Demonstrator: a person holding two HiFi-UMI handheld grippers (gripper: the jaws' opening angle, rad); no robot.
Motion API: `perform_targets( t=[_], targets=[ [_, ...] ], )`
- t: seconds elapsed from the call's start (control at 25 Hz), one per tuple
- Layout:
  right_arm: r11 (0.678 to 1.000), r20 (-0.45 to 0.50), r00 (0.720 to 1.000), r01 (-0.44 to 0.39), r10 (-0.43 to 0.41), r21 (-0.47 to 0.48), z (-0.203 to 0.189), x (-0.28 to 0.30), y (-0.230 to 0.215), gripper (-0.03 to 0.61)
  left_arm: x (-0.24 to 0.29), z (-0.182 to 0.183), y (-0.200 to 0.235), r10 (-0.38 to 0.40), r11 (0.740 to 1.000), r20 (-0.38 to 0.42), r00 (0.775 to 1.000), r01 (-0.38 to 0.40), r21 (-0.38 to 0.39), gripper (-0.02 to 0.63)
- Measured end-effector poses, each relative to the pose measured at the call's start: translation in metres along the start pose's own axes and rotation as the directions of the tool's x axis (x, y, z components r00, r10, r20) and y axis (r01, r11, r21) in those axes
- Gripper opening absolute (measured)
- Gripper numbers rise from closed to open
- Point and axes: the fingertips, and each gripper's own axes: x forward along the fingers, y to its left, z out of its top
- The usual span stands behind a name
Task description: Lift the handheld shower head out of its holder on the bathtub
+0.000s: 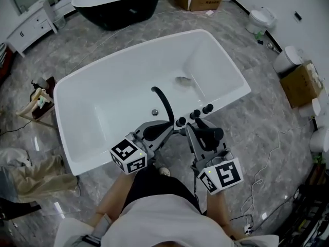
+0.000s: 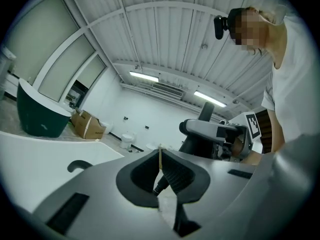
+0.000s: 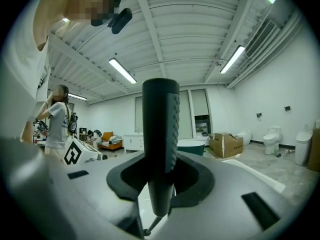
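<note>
Grey stone floor, white bathtub (image 1: 103,117) below, and the shower head (image 1: 212,134) is clamped across the right hand-held gripper (image 1: 204,138), just over the near rim beside the knobs (image 1: 194,115). Trouble ahead? That smooth round handle could twist in the pads, or clip those knobs on the way. The left hand-held gripper (image 1: 157,131), jaws closed on nothing, hovers near the spout (image 1: 163,104) and might bump it.

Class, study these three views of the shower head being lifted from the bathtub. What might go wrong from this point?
1. The right gripper clamps the shower head low on its handle, so the tall part above may tip or slip.
2. The knobs and spout sit close by; a swing might strike them.
3. The left gripper, jaws together, is near and might bump the handle.
</note>
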Motion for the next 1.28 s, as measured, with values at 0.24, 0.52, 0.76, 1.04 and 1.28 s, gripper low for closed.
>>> perform_targets(
  t=[0.24,0.52,0.76,1.04,1.28],
  targets=[
    [0.989,0.064,0.989,0.131,-0.135,0.062,0.021,-0.048,-0.037,0.115,0.034,-0.007,-0.031,-0.13,0.991,-0.037,0.991,0.13,0.01,0.02],
    [0.955,0.113,0.952,0.271,-0.284,0.119,0.037,-0.121,-0.079,0.115,0.072,-0.019,-0.075,-0.247,0.968,-0.089,0.965,0.249,0.009,0.02],
    [0.913,0.135,0.907,0.378,-0.399,0.154,0.037,-0.185,-0.108,0.115,0.103,-0.035,-0.117,-0.345,0.937,-0.13,0.929,0.348,-0.001,0.02],
    [0.848,0.161,0.838,0.49,-0.522,0.201,0.036,-0.261,-0.128,0.115,0.134,-0.062,-0.17,-0.451,0.891,-0.176,0.875,0.453,-0.03,0.02],
    [0.775,0.17,0.761,0.585,-0.626,0.24,0.028,-0.335,-0.14,0.115,0.159,-0.085,-0.224,-0.542,0.837,-0.203,0.816,0.545,-0.047,0.02]
  ],
)
